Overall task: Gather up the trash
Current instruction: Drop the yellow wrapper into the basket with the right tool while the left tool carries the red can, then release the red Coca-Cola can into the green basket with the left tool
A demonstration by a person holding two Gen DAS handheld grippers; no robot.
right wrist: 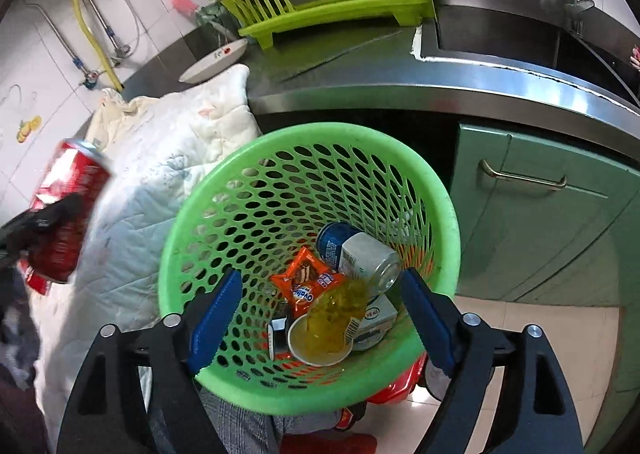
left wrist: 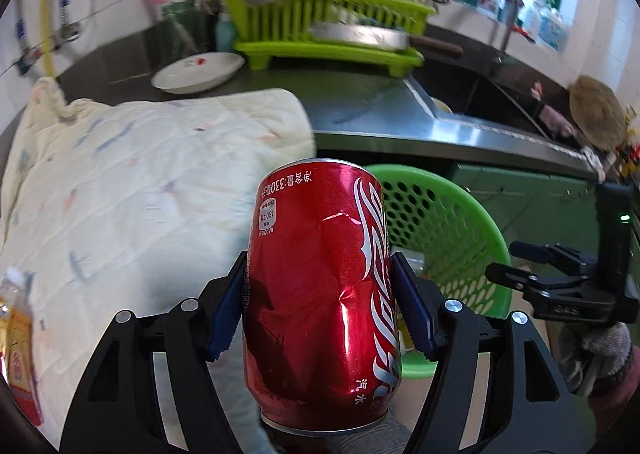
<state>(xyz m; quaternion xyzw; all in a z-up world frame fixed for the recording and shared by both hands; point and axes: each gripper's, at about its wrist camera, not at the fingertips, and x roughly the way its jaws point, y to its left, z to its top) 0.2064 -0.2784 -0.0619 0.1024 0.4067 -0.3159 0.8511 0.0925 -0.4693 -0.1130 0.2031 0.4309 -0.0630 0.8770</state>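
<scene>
My left gripper is shut on a dented red cola can, blue pads pressing both its sides. It is held above a quilted cloth, left of the green perforated basket. In the right wrist view the can shows blurred at the far left. My right gripper stands open over the basket with nothing touching its pads. Inside lie a blue and silver can, an orange snack wrapper, a white cup and a blurred yellow clear wrapper.
A pale quilted cloth covers the surface at left, with a snack packet at its edge. Behind are the steel counter, a white plate, a lime dish rack and the sink. A green cabinet door stands right of the basket.
</scene>
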